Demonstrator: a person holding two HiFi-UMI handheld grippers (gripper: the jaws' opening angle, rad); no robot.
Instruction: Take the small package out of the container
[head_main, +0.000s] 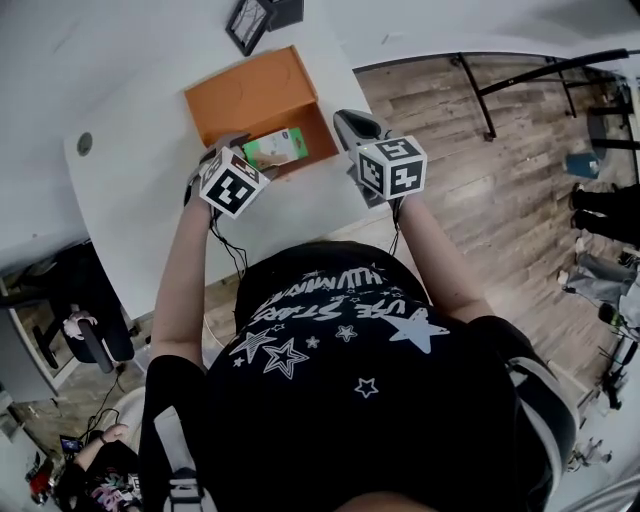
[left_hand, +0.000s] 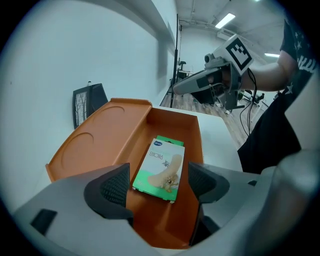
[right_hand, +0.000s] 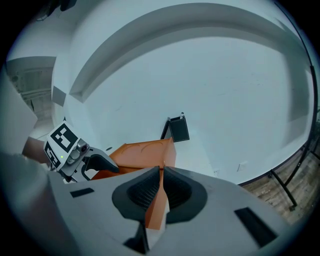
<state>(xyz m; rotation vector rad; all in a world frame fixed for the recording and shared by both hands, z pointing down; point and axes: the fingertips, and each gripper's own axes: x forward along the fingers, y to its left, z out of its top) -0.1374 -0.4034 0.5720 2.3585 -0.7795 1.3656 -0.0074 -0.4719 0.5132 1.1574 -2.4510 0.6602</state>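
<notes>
1 small package (left_hand: 161, 167) lies between parted left tongs (left_hand: 159, 182).

Open-topped container (left_hand: 196, 137) — right claw (right_hand: 161, 175) clamps one wall.

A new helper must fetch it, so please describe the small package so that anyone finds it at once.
Look at the white table, then at the open orange box on it. The small package lies flat on the box's floor: a thin green and white carton, the only thing inside.
</notes>
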